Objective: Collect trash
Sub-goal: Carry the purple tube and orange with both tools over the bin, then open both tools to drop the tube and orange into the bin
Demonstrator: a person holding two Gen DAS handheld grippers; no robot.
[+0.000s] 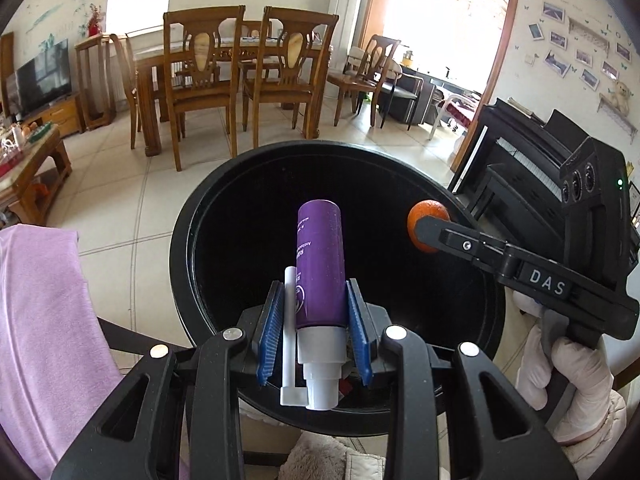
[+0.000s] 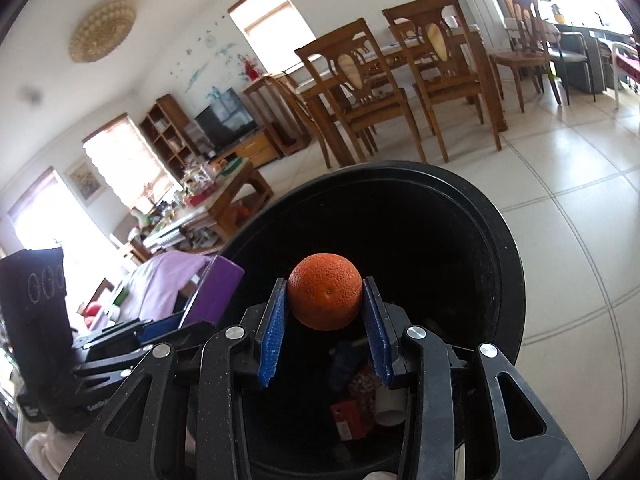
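Note:
A round black trash bin [image 1: 188, 240] fills the lower middle of both views, its rim [image 2: 516, 280] just ahead of my fingers. My left gripper [image 1: 313, 292] is shut on a purple spray bottle [image 1: 320, 256] with a white cap and nozzle, held over the bin's mouth. My right gripper [image 2: 325, 292] is shut on an orange [image 2: 325, 297], also over the bin. In the left wrist view the orange [image 1: 427, 216] and right gripper [image 1: 430, 226] come in from the right, held by a gloved hand [image 1: 568, 380]. Red packaging [image 2: 352, 416] and a white cup lie at the bin's bottom.
Pale tiled floor [image 1: 132, 200] surrounds the bin. A wooden dining table with chairs [image 1: 224, 80] stands beyond it, and a cluttered coffee table [image 1: 28, 160] to the left. A black piano [image 1: 528, 168] is at the right. Purple cloth [image 1: 36, 320] lies close at the left.

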